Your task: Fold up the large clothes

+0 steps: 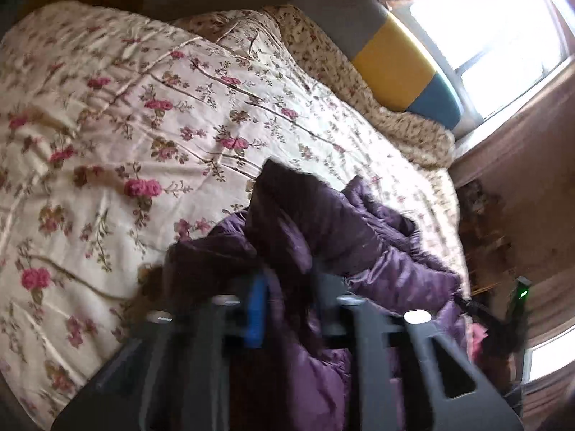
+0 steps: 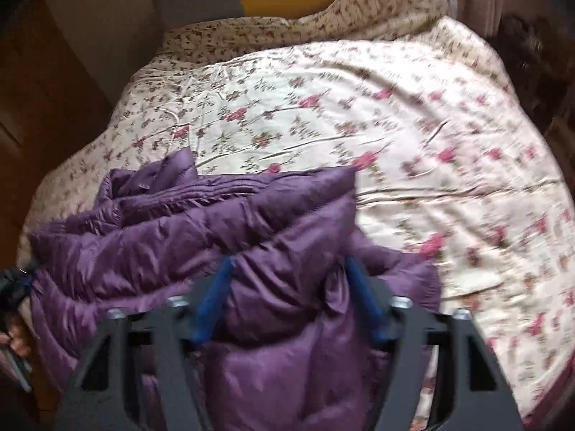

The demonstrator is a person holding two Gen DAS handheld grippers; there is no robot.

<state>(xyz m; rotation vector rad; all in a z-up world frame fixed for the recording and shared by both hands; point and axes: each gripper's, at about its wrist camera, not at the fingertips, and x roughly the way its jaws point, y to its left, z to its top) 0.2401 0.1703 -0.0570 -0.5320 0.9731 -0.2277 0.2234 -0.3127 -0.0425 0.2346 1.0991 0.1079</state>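
A bulky purple puffer jacket (image 1: 316, 230) lies bunched on the floral bedspread (image 1: 118, 118) near the bed's front edge. My left gripper (image 1: 287, 287) is shut on a thick fold of it, the fabric filling the space between the blue-padded fingers (image 1: 256, 312). In the right wrist view the same jacket (image 2: 201, 230) is piled at the lower left of the bedspread (image 2: 431, 165). My right gripper (image 2: 287, 287) holds a thick padded fold between its blue-padded fingers (image 2: 212, 301). The other gripper (image 2: 14, 287) shows at the far left edge.
A headboard with grey, yellow and teal panels (image 1: 395, 61) stands at the back, with a folded floral quilt (image 1: 377, 97) against it. A bright window (image 1: 496, 28) is at the right. A dark wooden wardrobe (image 2: 43, 82) stands left of the bed.
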